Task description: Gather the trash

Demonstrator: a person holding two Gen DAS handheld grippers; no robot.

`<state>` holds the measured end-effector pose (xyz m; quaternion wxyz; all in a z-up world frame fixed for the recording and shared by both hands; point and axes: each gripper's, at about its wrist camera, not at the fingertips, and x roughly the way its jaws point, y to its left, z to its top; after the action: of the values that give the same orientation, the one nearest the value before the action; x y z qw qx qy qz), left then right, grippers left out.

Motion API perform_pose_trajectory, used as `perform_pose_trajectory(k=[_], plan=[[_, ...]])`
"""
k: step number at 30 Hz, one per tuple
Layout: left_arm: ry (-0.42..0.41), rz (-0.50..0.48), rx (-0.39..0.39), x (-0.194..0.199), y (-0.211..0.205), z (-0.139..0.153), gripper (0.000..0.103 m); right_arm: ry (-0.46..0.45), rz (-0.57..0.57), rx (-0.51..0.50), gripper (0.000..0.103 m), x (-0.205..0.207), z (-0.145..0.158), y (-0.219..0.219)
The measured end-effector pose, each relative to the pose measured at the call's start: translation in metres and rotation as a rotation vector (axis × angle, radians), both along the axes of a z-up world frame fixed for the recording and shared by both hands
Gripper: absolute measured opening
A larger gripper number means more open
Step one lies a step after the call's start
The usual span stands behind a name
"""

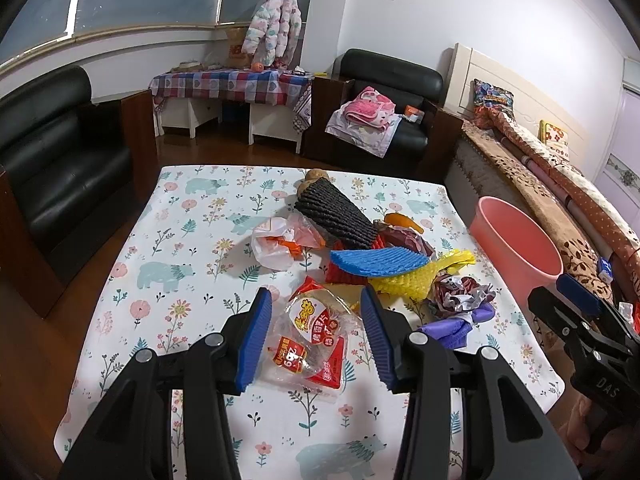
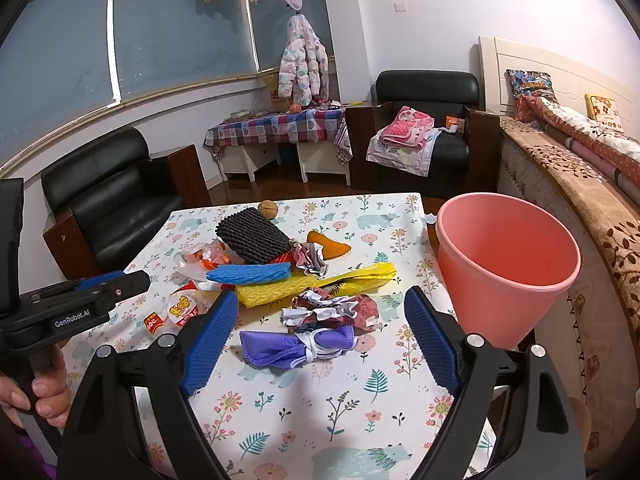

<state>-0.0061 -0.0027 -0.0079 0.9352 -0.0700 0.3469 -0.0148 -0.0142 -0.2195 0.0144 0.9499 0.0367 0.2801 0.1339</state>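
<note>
Room: bedroom with black armchairs, a bed at right, and a flower-print bench (image 1: 192, 240) in the middle of the frame.
Trash: mixed heap on the bench, mid-frame in both views.
Pink bin (image 2: 508, 264): right of centre, empty as far as I can see.
My left claw (image 1: 316, 336): spread, straddling a clear snack wrapper (image 1: 308, 344), pads not pressing it.
My right claw (image 2: 320, 340): spread around a purple mask (image 2: 296, 346), not gripping it.
Advice to myself: lower flat, pinch the wrapper's bunched middle, lift clear before swinging to the bin.
</note>
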Motion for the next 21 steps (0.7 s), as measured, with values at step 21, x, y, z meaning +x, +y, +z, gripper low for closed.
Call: perform_pose_trajectory(k=[21], plan=[[-0.005,-0.015,-0.018,0.004,0.024,0.001,0.056,0.051,0.004,0.003,0.085,0.006,-0.009,-0.006]])
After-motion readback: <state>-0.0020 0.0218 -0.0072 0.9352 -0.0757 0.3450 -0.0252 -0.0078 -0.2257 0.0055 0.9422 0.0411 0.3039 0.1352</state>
